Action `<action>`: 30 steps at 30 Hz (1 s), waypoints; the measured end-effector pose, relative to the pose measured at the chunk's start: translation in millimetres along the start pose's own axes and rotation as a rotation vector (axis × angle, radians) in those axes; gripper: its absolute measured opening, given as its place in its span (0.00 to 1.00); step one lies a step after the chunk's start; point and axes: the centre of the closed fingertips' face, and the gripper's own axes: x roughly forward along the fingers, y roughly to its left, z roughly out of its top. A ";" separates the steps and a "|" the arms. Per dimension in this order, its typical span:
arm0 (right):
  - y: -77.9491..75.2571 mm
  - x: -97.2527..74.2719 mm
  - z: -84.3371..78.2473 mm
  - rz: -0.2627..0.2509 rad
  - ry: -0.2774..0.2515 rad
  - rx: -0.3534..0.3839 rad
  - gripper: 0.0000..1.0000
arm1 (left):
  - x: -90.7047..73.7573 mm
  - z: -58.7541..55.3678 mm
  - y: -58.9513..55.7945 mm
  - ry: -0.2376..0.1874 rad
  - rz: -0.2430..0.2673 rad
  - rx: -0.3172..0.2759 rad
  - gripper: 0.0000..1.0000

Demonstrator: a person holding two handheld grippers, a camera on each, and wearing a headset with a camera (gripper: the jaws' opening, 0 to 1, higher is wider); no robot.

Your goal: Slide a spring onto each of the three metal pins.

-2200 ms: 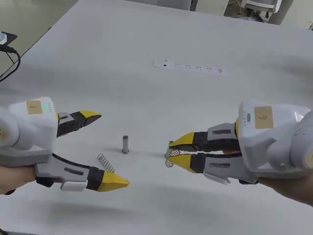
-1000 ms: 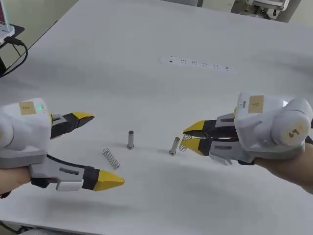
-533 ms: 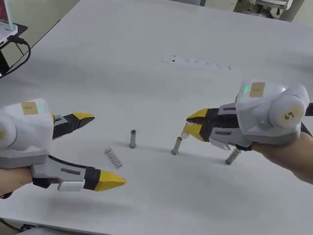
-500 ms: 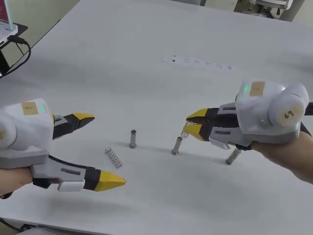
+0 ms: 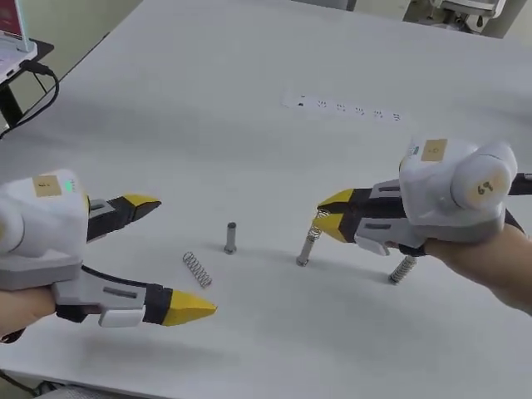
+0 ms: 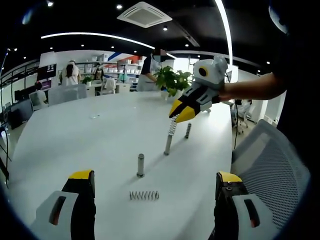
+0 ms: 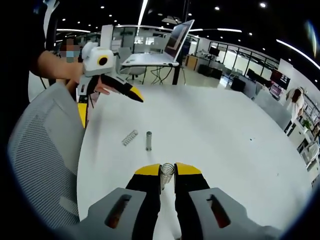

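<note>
The left gripper (image 5: 184, 254) is a bulky white housing with grey-and-black jaw arms and yellow pointed tips, a tan sticker and a green light on top — the right gripper (image 5: 322, 218) matches, with a round tan label on its rear knob.

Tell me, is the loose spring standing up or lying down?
Lying down: the loose spring rests flat on the table, beside the bare pin.

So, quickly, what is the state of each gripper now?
Left gripper: open, holding nothing.
Right gripper: closed on a small coiled metal spring.
</note>
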 end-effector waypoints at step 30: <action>6.4 30.0 -34.7 0.041 0.075 0.046 0.07 | -1.8 -8.0 -0.4 0.017 0.004 -0.017 0.96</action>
